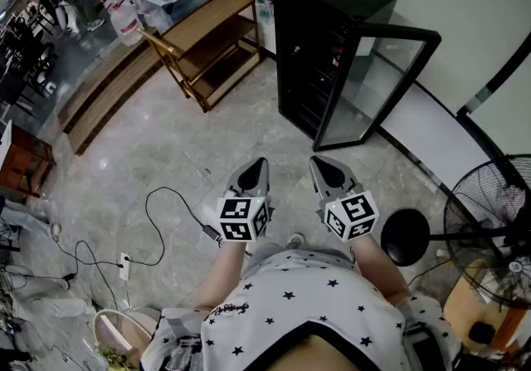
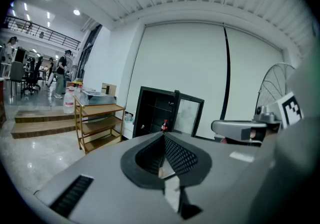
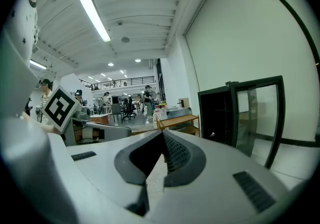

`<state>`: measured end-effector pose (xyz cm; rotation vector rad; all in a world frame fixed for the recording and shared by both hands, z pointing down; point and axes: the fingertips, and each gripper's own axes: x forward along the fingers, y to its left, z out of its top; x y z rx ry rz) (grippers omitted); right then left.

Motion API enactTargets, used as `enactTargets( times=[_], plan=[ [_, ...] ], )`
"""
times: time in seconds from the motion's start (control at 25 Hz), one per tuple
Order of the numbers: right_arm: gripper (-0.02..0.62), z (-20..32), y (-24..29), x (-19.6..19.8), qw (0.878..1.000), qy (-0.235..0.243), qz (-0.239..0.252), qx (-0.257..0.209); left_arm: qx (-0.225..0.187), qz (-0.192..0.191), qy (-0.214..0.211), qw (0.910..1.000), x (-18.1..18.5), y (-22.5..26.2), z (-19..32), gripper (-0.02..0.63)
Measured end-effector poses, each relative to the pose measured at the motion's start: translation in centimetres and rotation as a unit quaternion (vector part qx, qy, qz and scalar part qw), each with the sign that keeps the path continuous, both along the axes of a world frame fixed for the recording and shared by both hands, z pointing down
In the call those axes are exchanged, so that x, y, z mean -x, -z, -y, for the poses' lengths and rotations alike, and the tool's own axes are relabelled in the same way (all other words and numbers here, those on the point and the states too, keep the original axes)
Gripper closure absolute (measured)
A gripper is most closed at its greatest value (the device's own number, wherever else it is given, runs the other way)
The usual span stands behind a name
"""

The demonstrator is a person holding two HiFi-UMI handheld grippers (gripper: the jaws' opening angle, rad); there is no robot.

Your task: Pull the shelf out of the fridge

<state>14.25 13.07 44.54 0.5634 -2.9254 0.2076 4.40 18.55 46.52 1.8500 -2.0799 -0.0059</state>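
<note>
The black fridge point(image 1: 329, 36) stands against the far wall with its glass door point(image 1: 377, 83) swung open to the right. Dark shelves show inside it point(image 2: 156, 110), and a small red-capped bottle point(image 2: 164, 126) stands on one of them. Both grippers hang side by side over the floor, well short of the fridge and pointing toward it. My left gripper point(image 1: 260, 163) is shut with nothing between its jaws, and so is my right gripper point(image 1: 317, 163). In the left gripper view the shut left gripper point(image 2: 164, 136) lines up with the fridge opening. In the right gripper view the right gripper point(image 3: 162, 133) sits left of the open door point(image 3: 257, 118).
A wooden shelf rack point(image 1: 207, 41) with a box on top stands left of the fridge. A standing fan point(image 1: 491, 220) and its round black base point(image 1: 405, 236) are at the right. Cables and a power strip point(image 1: 124, 266) lie on the floor at the left.
</note>
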Motion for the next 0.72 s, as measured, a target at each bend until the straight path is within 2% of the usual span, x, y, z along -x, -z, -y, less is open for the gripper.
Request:
enactTargets(
  times=[0.36, 0.72],
  plan=[
    [0.603, -1.6, 0.5, -1.3, 1.0, -0.013, 0.01, 0.0, -0.012, -0.001, 0.002, 0.9999, -0.6, 0.9, -2.0, 0.594],
    [0.603, -1.0, 0.9, -1.2, 1.0, -0.003, 0.017, 0.0, -0.005, -0.001, -0.006, 1.0, -0.8, 0.7, -1.0, 0.594]
  ],
)
